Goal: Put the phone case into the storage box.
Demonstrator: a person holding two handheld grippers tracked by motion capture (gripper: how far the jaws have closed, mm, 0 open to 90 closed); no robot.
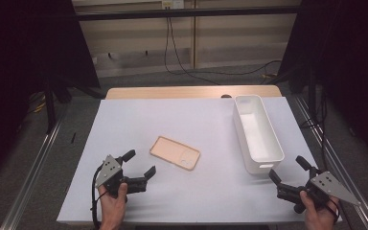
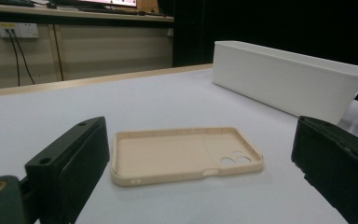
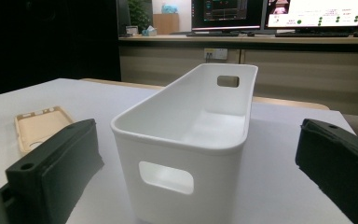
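Observation:
A beige phone case (image 1: 175, 152) lies open side up near the middle of the white table sheet (image 1: 172, 120); the same case (image 2: 186, 154) lies just ahead of my left gripper's jaws, and its end (image 3: 39, 126) shows in the right gripper view. A long white bin (image 1: 257, 132) stands empty at the right; its near end with a handle slot (image 3: 182, 154) faces my right gripper. My left gripper (image 1: 140, 163) rests open at the front left, short of the case. My right gripper (image 1: 289, 168) is open at the front right, just short of the bin.
The wooden table edge (image 1: 191, 91) runs along the back, with cables on the floor behind it. Metal rails flank the table on both sides. Monitors (image 3: 279, 14) stand on a far desk in the right gripper view.

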